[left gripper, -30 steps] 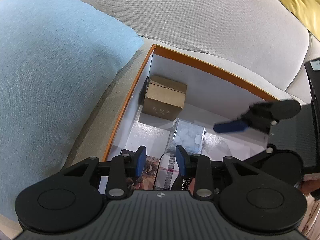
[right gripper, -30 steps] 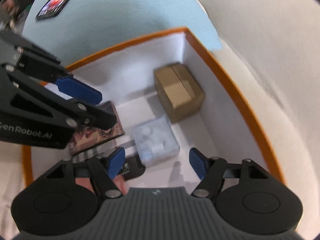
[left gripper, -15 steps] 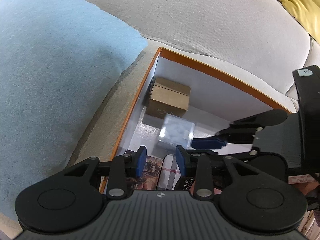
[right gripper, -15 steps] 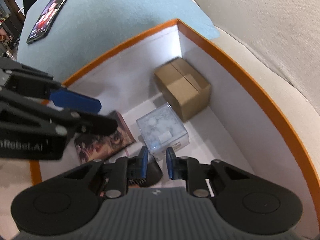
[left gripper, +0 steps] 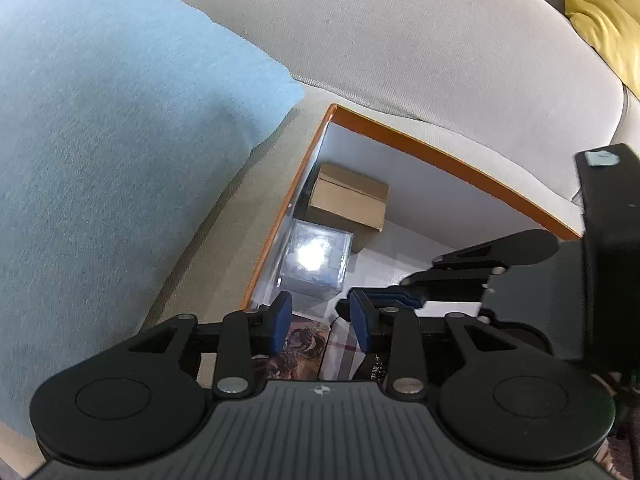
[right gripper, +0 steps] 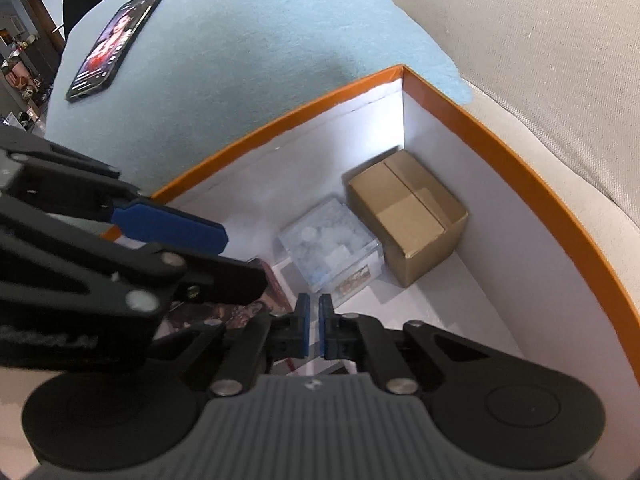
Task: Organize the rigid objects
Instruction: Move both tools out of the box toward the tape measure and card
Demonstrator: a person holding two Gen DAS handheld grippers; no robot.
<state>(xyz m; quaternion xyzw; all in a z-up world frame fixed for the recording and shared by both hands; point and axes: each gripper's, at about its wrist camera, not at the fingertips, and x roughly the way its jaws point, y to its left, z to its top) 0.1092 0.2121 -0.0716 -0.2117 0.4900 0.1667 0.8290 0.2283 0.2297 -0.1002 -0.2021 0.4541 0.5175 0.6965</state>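
Observation:
An orange-rimmed white box (left gripper: 440, 152) (right gripper: 520, 168) sits on the sofa. Inside, a brown cardboard box (left gripper: 348, 200) (right gripper: 408, 216) stands in the far corner. A clear plastic cube (left gripper: 316, 260) (right gripper: 328, 248) rests right next to it, against the wall. A picture card (left gripper: 300, 340) (right gripper: 224, 312) lies flat on the box floor. My left gripper (left gripper: 320, 320) is slightly open and empty, above the card. My right gripper (right gripper: 314, 326) is shut with nothing between its pads, just behind the cube; it also shows in the left wrist view (left gripper: 400, 292).
A light blue pillow (left gripper: 100, 140) (right gripper: 240, 60) lies beside the box, with a phone (right gripper: 116, 44) on it. The beige sofa back (left gripper: 400, 40) is behind. A yellow cushion (left gripper: 600, 12) is at the far right.
My right gripper went from open to shut and pushed the clear cube towards the cardboard box and the wall. Both grippers rose and pulled back a little.

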